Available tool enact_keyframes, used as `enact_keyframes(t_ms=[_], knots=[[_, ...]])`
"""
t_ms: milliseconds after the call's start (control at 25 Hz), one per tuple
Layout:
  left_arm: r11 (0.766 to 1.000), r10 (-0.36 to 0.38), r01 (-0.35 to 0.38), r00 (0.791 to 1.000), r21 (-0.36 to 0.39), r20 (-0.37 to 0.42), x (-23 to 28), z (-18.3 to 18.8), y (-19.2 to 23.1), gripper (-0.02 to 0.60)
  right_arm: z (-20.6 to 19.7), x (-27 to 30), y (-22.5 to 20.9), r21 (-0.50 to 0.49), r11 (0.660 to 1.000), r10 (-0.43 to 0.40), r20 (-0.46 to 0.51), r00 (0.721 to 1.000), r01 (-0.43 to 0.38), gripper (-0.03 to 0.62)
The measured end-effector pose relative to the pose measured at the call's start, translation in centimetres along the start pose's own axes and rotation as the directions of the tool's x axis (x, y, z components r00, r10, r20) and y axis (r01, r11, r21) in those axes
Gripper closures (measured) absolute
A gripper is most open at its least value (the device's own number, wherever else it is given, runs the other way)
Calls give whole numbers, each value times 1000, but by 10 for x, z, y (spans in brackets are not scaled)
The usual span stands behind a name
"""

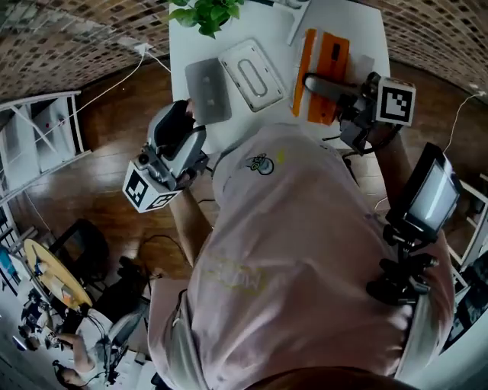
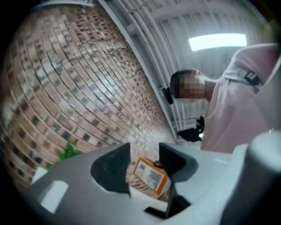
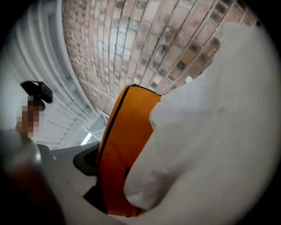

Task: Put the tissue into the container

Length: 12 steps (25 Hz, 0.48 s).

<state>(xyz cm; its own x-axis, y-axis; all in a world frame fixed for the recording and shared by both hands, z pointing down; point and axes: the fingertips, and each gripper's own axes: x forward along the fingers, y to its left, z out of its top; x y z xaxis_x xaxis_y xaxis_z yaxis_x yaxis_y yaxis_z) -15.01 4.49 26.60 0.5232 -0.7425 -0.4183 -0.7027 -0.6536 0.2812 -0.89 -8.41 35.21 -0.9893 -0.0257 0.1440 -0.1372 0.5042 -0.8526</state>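
Observation:
The tissue pack, orange with white parts, lies at the back right of the white table. My right gripper reaches across it. In the right gripper view the tissue pack fills the right gripper, lying against the left jaw, while white wrap hides the other jaw. A grey container lies beside a white lid with an oval slot. My left gripper sits at the grey container's near corner. Through the narrow gap of the left gripper the tissue pack shows. A pinch on the container's wall is hidden.
A potted plant stands at the table's far edge. A screen on a tripod is at my right side. A white shelf and cables lie on the wooden floor to the left. A brick wall surrounds the room.

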Motion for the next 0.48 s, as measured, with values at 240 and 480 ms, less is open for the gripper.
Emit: enact_keyframes(t_ms=[240,480], knots=[[936,334,-296,918,191,-213,-96,-24,21,387,-40,60,-50,-329,905,-383,-353,854,270,143],[873,480,-455,865,175,-147,-174,-35,17,391,-67,113,-101,-558,750,-634,-456,624,355,143]])
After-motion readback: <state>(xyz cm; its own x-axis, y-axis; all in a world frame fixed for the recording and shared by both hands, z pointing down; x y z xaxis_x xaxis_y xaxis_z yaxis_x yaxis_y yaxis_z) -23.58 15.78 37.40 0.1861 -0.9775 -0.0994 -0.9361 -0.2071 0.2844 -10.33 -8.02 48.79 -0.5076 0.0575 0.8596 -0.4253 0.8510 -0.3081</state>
